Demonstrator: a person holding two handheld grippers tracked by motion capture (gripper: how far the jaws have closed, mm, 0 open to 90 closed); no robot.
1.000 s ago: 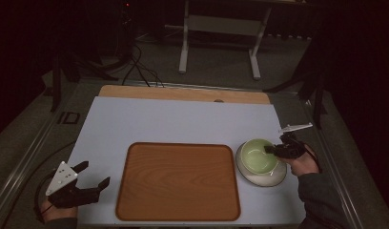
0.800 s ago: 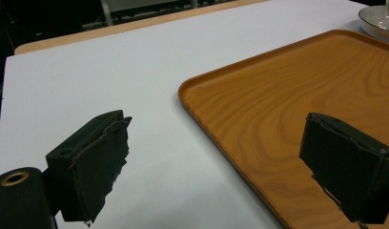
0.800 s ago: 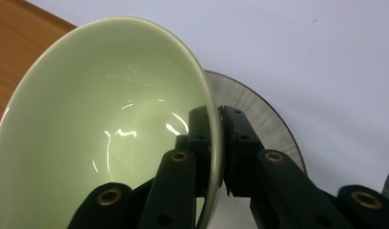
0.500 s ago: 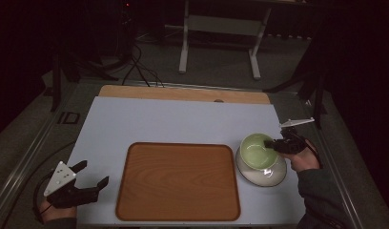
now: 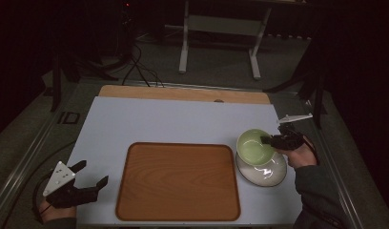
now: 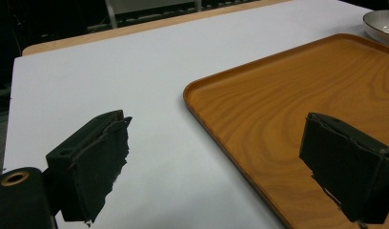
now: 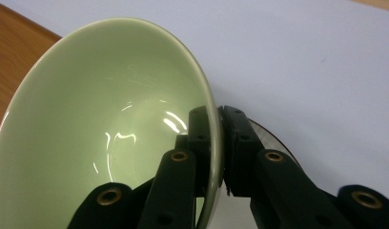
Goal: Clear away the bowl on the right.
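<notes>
A pale green bowl [image 5: 253, 146] hangs tilted above a white plate [image 5: 265, 172] at the table's right side. My right gripper [image 5: 268, 140] is shut on the bowl's right rim, one jaw inside and one outside, as the right gripper view shows on the green bowl [image 7: 107, 124]. A brown wooden tray [image 5: 178, 180] lies empty in the middle of the white table [image 5: 173, 121]. My left gripper [image 5: 90, 175] stands open near the table's front left corner, beside the tray's left edge [image 6: 216, 129], holding nothing.
The plate's rim [image 6: 379, 24] shows past the tray's far corner in the left gripper view. A wooden strip [image 5: 183, 94] runs along the table's far edge. Beyond it stand a metal stand [image 5: 219, 43] and cables on the dark floor.
The right gripper has lifted the green bowl off the white plate and carried it up and left. The left gripper has barely moved.
</notes>
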